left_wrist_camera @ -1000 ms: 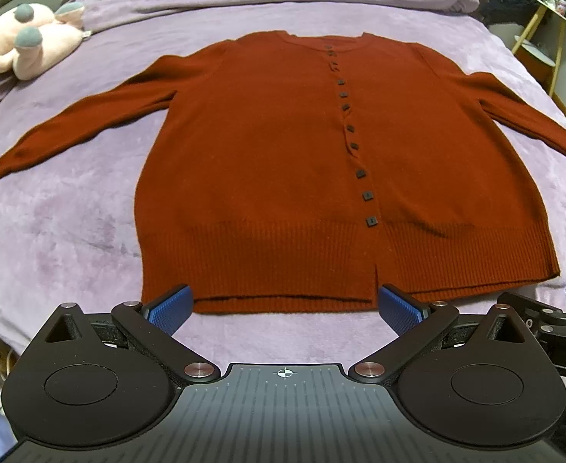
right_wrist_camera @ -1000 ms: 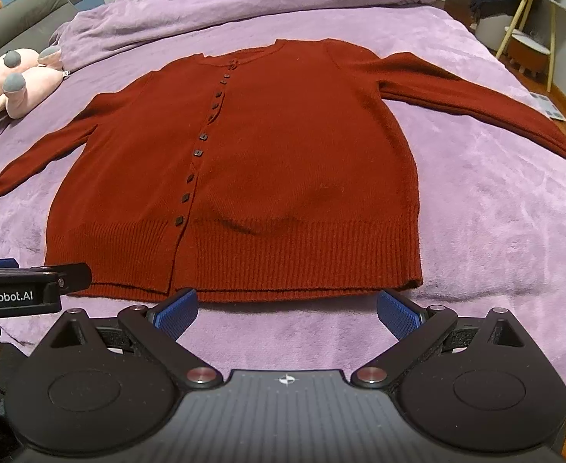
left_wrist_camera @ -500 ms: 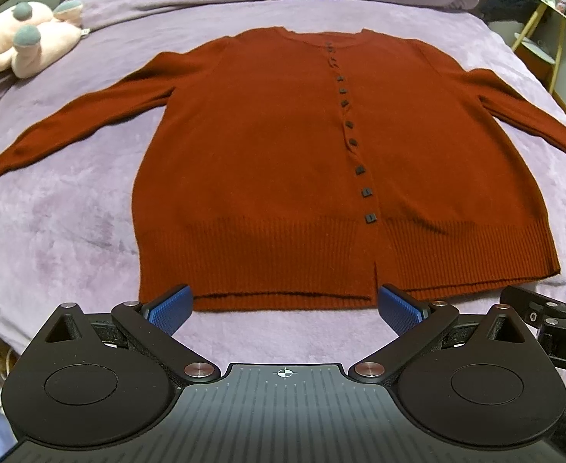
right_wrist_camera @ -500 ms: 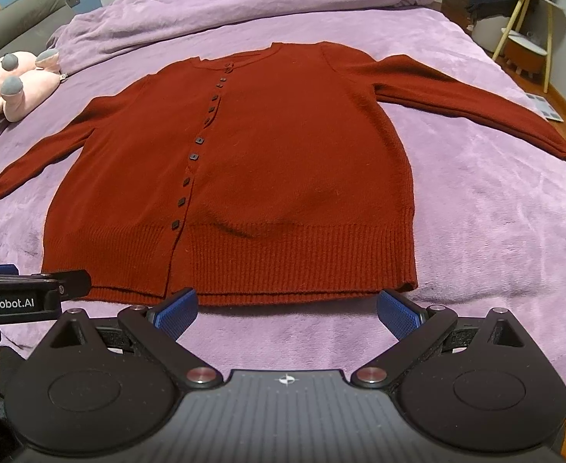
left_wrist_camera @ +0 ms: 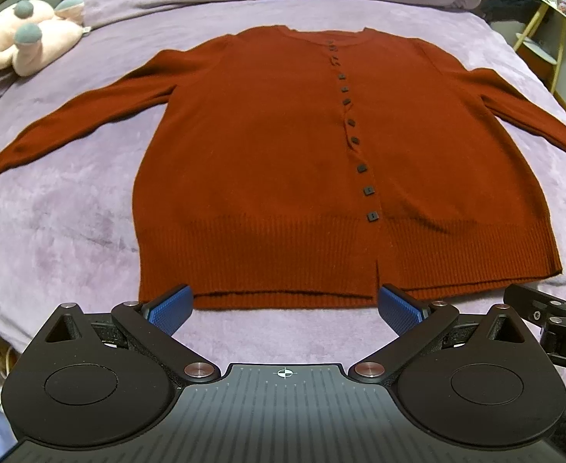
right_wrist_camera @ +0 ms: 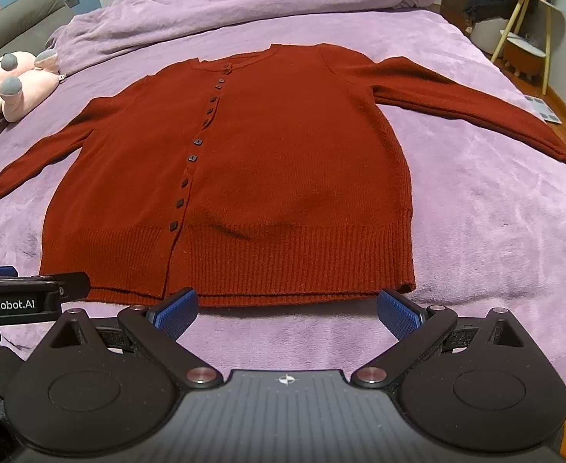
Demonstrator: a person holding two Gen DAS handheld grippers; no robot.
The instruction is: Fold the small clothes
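Both grippers nearer cardigan point(left_wrist_camera: 283, 162) hem, jaws wide apart.

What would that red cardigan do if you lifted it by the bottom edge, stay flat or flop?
Probably flop: the red cardigan is soft knit lying limp on the purple blanket. Its spread sleeves would likely trail and drag. The buttons look fastened, so the front should mostly stay together. Both the left hand-held gripper and right hand-held gripper are open.
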